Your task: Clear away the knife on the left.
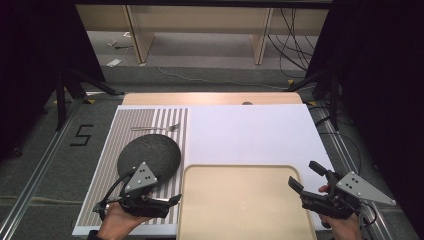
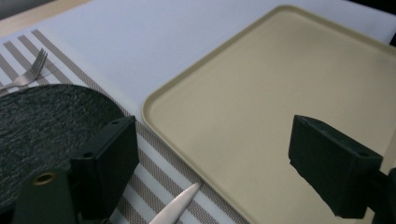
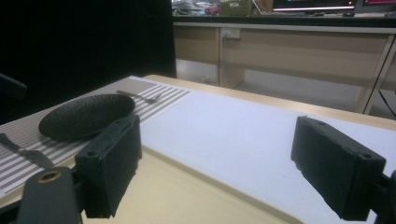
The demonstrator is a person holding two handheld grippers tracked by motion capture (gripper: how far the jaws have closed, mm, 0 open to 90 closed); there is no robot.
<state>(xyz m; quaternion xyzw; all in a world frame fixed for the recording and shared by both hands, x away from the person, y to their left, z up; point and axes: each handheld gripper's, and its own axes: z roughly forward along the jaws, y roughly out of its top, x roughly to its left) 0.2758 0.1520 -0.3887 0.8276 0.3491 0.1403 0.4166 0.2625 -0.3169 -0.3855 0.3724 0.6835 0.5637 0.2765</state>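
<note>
1. Resting near the table's front left corner: left gripper (image 1: pixel 172 200), held in the person's left hand (image 1: pixel 117 220) over the striped placemat (image 1: pixel 107 165). Jaws stand wide apart, nothing between them. In the left gripper view they straddle the mat's edge and the tray's near corner.
2. Right gripper (image 1: pixel 306 180), in the right hand (image 1: pixel 345 225), at the tray's front right corner. Jaws spread wide and empty, aimed towards the far left of the table.
3. Beige tray (image 1: pixel 240 172): bare, lying on the white board (image 1: pixel 250 130) at front centre, its left rim just beside the placemat.
4. Black plate (image 1: pixel 150 155): round, rough-textured, on the placemat, just beyond the left gripper.
5. Fork (image 1: pixel 157 128): on the placemat behind the plate, tines pointing right, apart from the plate.
6. Knife (image 2: pixel 175 210): blade tip visible in the left gripper view, on the mat between that gripper's jaws, beside the tray's rim.
</note>
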